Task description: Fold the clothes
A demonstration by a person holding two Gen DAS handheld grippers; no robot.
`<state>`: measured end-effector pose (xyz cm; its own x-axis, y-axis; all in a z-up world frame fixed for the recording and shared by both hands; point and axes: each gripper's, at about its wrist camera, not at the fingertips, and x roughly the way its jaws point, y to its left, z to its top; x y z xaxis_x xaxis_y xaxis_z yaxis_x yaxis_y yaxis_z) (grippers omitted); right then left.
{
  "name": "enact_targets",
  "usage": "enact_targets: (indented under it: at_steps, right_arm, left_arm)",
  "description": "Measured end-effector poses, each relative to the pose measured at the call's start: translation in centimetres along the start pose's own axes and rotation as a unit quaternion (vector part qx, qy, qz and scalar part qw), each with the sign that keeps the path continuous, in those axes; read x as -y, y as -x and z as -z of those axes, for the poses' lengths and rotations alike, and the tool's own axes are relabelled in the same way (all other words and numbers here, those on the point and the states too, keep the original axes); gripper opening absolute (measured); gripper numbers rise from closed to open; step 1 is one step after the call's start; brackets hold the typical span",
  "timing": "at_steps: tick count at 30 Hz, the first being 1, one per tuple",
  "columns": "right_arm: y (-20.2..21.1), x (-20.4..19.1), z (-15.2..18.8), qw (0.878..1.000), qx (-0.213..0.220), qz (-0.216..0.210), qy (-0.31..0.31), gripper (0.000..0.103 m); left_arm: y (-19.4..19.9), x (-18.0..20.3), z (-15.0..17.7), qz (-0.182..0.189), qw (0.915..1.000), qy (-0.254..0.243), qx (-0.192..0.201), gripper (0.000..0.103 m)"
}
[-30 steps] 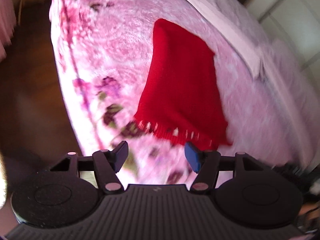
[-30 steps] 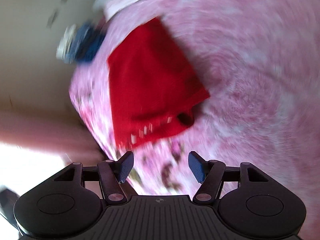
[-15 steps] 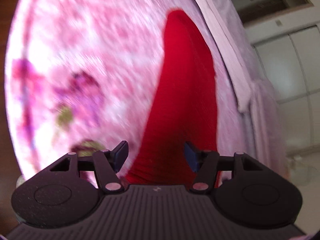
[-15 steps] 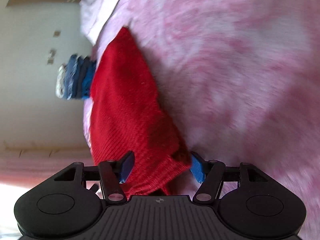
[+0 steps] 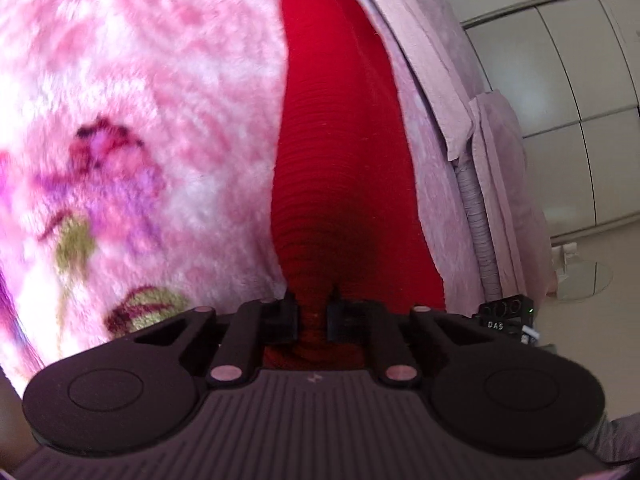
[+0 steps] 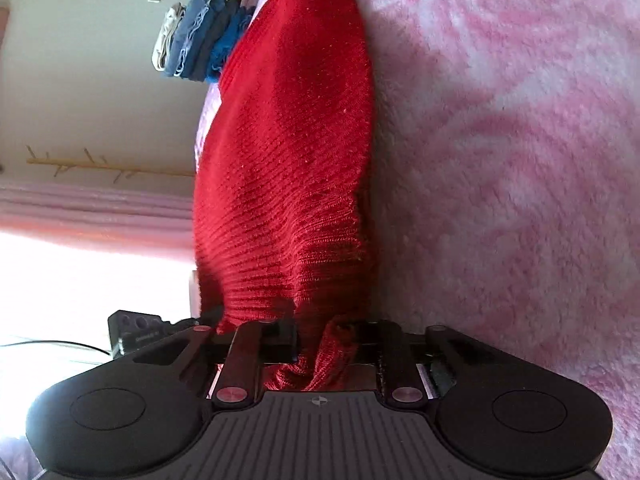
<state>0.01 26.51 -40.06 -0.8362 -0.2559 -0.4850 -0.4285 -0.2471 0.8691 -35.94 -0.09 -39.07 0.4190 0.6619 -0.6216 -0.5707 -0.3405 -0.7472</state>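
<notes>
Red knit (image 5: 340, 152) on pink fuzzy bed (image 5: 160, 80), lying flat, stretching away from both tools. Soft, light, floppy by looks, ribbed so decent grip, will sag and stretch if pulled hard. Best held at near edge corners, which is where it's held. Left tool (image 5: 311, 314) pinched narrow on near hem. Right tool (image 6: 320, 340) also clamped, fabric bunched between its fingers. Folded stack (image 6: 200, 32) further off.
</notes>
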Motion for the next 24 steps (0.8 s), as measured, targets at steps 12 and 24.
enact_targets:
  at_steps: [12, 24]
  right_arm:
    - [4.7, -2.7, 7.8, 0.999, -0.028, 0.020, -0.030, 0.012]
    - [8.7, -4.8, 11.0, 0.968, -0.084, -0.012, -0.238, 0.013]
  left_arm:
    - [6.9, 1.8, 10.5, 0.007, 0.9992, 0.031, -0.024, 0.007]
    - [12.9, 6.5, 9.4, 0.061, 0.9829, 0.174, -0.005, 0.008]
